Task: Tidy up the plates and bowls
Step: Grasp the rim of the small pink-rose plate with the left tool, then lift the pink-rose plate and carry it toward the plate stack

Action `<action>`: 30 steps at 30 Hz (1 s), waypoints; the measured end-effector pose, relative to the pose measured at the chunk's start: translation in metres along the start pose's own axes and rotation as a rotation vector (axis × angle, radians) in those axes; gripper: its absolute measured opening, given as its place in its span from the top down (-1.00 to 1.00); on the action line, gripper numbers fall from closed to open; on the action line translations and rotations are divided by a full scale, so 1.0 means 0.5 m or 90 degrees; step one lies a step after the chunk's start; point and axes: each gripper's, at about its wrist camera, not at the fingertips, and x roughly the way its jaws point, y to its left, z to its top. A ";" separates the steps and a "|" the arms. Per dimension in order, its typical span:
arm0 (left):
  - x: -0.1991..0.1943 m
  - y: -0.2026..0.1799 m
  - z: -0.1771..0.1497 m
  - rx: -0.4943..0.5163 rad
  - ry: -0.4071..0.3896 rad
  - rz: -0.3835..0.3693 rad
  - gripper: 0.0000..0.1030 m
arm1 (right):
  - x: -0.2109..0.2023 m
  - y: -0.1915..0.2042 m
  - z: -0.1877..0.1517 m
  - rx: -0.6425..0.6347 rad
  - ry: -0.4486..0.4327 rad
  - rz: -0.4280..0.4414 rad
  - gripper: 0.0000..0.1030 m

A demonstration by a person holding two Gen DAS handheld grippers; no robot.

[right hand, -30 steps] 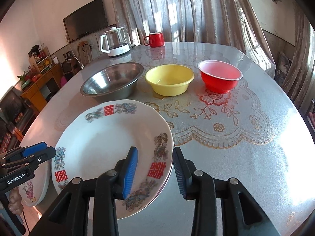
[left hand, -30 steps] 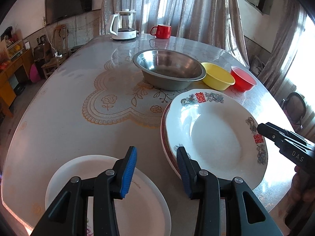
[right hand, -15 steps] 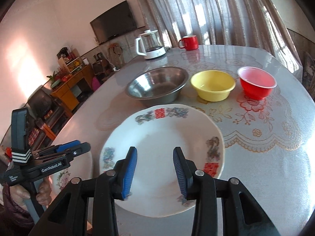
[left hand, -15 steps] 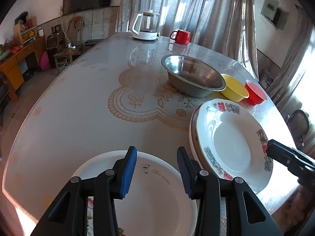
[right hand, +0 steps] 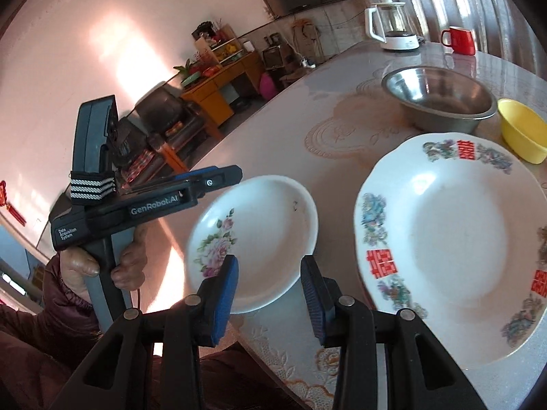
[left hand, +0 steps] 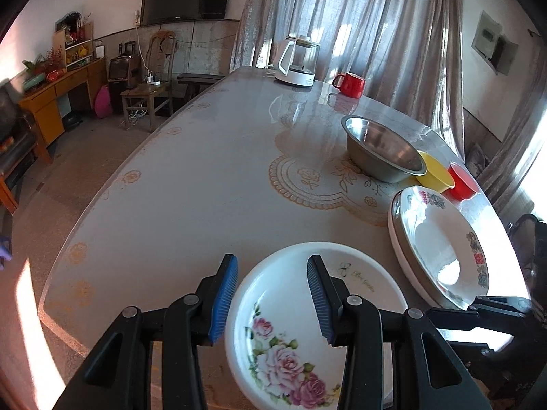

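Hovering over near table (left hand: 177,205) edge: left tongs (left hand: 272,299) spread, empty, above left rim of small white plate with pink rose print (left hand: 307,328). Right tongs (right hand: 269,302) spread, empty, just near of same plate (right hand: 259,239). Large white plate with red characters and floral rim (right hand: 454,239) on stack at right. Steel basin (left hand: 383,150), yellow bowl (left hand: 436,172), red bowl (left hand: 463,182) farther right.

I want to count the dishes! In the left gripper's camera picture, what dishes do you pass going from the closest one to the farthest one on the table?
White rose-patterned plate → large white plate with red characters → shiny steel bowl → white-based glass kettle. The yellow and red bowls sit side by side, so I skip them.
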 end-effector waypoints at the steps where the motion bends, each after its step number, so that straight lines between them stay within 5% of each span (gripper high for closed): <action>1: -0.002 0.007 -0.008 0.002 0.001 -0.001 0.18 | 0.011 0.001 -0.001 0.000 0.010 -0.004 0.27; 11: 0.007 0.051 -0.083 0.010 0.055 -0.025 0.20 | 0.053 0.007 -0.008 -0.021 0.056 -0.045 0.22; 18: 0.014 0.045 -0.098 -0.002 0.059 -0.066 0.57 | 0.081 0.010 -0.006 -0.028 0.074 -0.071 0.22; 30: 0.037 0.083 -0.063 -0.031 0.035 -0.020 0.57 | 0.115 0.035 0.047 -0.071 0.059 -0.110 0.23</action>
